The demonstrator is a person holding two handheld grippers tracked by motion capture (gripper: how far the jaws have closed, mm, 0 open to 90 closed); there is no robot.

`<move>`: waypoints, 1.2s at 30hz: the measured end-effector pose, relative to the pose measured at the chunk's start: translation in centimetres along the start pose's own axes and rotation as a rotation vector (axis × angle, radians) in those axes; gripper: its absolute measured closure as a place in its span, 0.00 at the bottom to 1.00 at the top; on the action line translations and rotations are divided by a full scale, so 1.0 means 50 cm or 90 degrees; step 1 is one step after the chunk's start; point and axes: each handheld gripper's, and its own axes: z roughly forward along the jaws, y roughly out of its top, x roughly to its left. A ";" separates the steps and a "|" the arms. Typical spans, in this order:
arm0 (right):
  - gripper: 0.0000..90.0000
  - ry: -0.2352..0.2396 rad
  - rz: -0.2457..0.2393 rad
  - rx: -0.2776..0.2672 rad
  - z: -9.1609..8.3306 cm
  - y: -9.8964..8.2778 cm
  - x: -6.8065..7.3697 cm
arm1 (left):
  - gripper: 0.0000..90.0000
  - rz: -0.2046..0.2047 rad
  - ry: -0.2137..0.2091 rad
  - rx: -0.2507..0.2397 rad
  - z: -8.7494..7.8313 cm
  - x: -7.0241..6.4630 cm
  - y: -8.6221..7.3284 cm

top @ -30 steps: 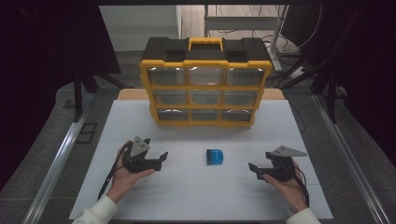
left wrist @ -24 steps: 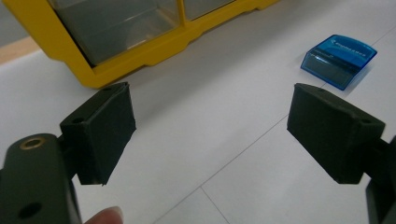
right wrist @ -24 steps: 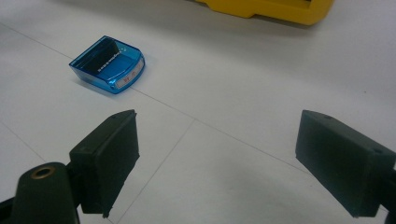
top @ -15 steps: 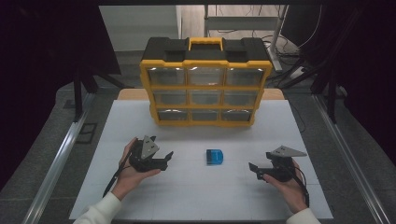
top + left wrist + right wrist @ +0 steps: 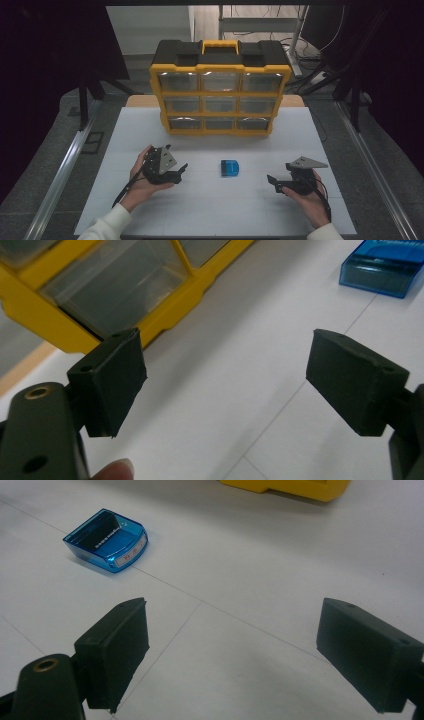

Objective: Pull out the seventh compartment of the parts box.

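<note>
A small blue translucent box (image 5: 230, 167) lies on the white table (image 5: 210, 210), midway between my two grippers. My left gripper (image 5: 181, 170) sits to the box's left, tilted, its jaws open and empty. In the left gripper view the same gripper (image 5: 225, 380) gapes wide, with the blue box (image 5: 382, 265) at the top right. My right gripper (image 5: 272, 181) rests to the box's right, open with nothing held. The right gripper view shows that gripper (image 5: 232, 650) spread wide and the blue box (image 5: 107, 540) ahead at the upper left.
A yellow and black organiser case (image 5: 220, 87) with several clear drawers stands upright at the back of the table; its yellow base (image 5: 100, 295) lies close ahead of the left gripper. Metal rails (image 5: 65, 165) run along both table sides.
My left gripper has moved right and slightly forward toward the blue box, and has rolled to a tilt. The right gripper has stayed put.
</note>
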 end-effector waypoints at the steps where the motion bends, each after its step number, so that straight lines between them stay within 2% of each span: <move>1: 0.15 -0.001 0.000 0.000 0.000 0.000 0.000 | 0.18 0.008 0.005 0.001 0.001 0.000 0.002; 13: 0.15 -0.006 -0.005 0.004 0.000 0.000 0.001 | 0.18 0.075 0.037 0.005 0.020 -0.004 0.007; 36: 0.15 -0.008 -0.009 0.005 0.001 -0.001 0.002 | 0.17 0.139 0.073 0.014 0.055 -0.004 0.015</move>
